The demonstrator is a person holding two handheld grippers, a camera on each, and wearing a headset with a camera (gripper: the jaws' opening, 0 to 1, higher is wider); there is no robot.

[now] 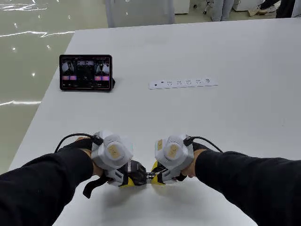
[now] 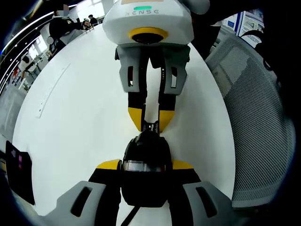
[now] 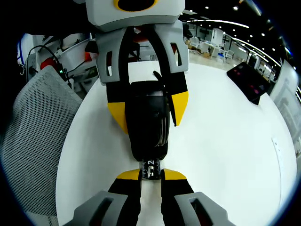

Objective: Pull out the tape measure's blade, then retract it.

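Observation:
The black tape measure case (image 1: 137, 173) sits low over the white table near its front edge, held between the yellow-tipped jaws of my left gripper (image 1: 128, 179). In the left gripper view the case (image 2: 146, 162) fills the gap between that gripper's jaws (image 2: 145, 165). My right gripper (image 1: 158, 177) faces it from the right and is shut on the blade's end hook (image 1: 150, 175). In the right gripper view a very short stretch of blade (image 3: 151, 168) with printed numbers leaves the case (image 3: 149, 123) and runs into my right gripper (image 3: 151, 175). The two grippers are almost tip to tip.
A tablet (image 1: 85, 72) stands at the far left of the white table (image 1: 235, 117), and a white power strip (image 1: 183, 83) lies beyond the middle. A mesh office chair (image 2: 256, 122) is close behind the table's near edge. People stand in the distance.

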